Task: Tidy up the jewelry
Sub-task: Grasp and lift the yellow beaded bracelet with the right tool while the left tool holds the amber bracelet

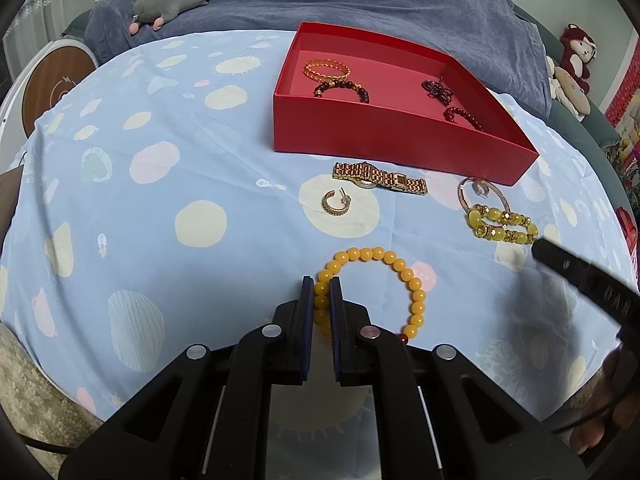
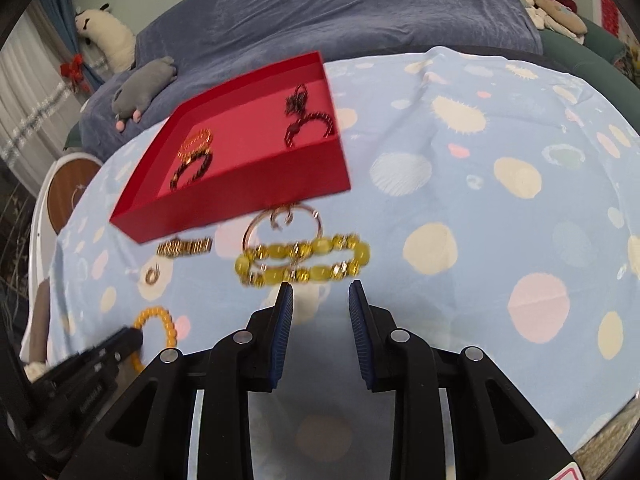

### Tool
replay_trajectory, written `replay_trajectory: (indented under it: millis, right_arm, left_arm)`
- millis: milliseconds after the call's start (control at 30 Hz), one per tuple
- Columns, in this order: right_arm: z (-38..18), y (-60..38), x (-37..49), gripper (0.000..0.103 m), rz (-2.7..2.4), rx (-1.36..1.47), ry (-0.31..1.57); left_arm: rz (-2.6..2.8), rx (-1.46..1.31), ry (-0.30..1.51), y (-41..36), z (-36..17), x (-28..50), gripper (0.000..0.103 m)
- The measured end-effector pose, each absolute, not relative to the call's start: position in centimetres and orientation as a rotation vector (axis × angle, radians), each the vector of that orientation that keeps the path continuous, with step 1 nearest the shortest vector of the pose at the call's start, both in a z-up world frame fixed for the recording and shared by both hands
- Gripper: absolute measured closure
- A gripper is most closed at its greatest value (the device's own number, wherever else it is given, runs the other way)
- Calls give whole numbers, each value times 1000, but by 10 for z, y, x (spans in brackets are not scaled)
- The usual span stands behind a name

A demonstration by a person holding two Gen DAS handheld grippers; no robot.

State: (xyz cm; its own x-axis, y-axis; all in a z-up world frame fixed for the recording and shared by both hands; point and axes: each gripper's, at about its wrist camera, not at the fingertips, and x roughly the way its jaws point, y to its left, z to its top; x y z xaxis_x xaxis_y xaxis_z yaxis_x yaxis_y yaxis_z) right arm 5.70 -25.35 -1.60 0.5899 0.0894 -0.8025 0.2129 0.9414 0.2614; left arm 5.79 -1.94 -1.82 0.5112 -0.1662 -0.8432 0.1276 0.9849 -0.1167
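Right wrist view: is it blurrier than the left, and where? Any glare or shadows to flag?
Right wrist view: the red box and yellow gem bracelet are smeared by motion blur; the right tongs stay sharp. Left wrist view: crisp throughout, the gold watch links readable; a soft shadow lies on the cloth under the right tongs' arm. Both views: strong fisheye bending at the edges, no harsh glare.

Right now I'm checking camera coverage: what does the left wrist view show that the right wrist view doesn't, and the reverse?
Only the left wrist view: the left gripper with its fingers closed on the orange bead bracelet. Only the right wrist view: the right gripper open just short of the yellow stone bracelet, plus a white plush toy. Both show the red box, gold watch and gold hoop earring.
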Motion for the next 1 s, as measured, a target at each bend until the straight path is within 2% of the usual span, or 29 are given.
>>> replay_trajectory:
  millis: [267, 667, 700, 733, 767, 1000]
  right_arm:
    - [-26, -261, 91, 76, -103, 302, 966]
    - [-31, -242, 71, 76, -55, 274, 983]
    - [-31, -242, 72, 77, -52, 276, 986]
    - [-31, -242, 74, 90, -49, 278, 992]
    - [-31, -241, 75, 93, -35, 283, 1006]
    - [-23, -229, 57, 93, -15, 275, 985]
  left_arm:
    - [-175, -36, 1018, -20, -18, 58, 95]
    - [-178, -46, 1019, -20, -18, 58, 95]
    - [-178, -46, 1019, -20, -18, 58, 95]
    - [-179, -47, 1019, -20, -18, 58, 95]
    - [-179, -48, 1019, -20, -18, 58, 95]
    - [-185, -63, 1021, -17, -18, 59, 95]
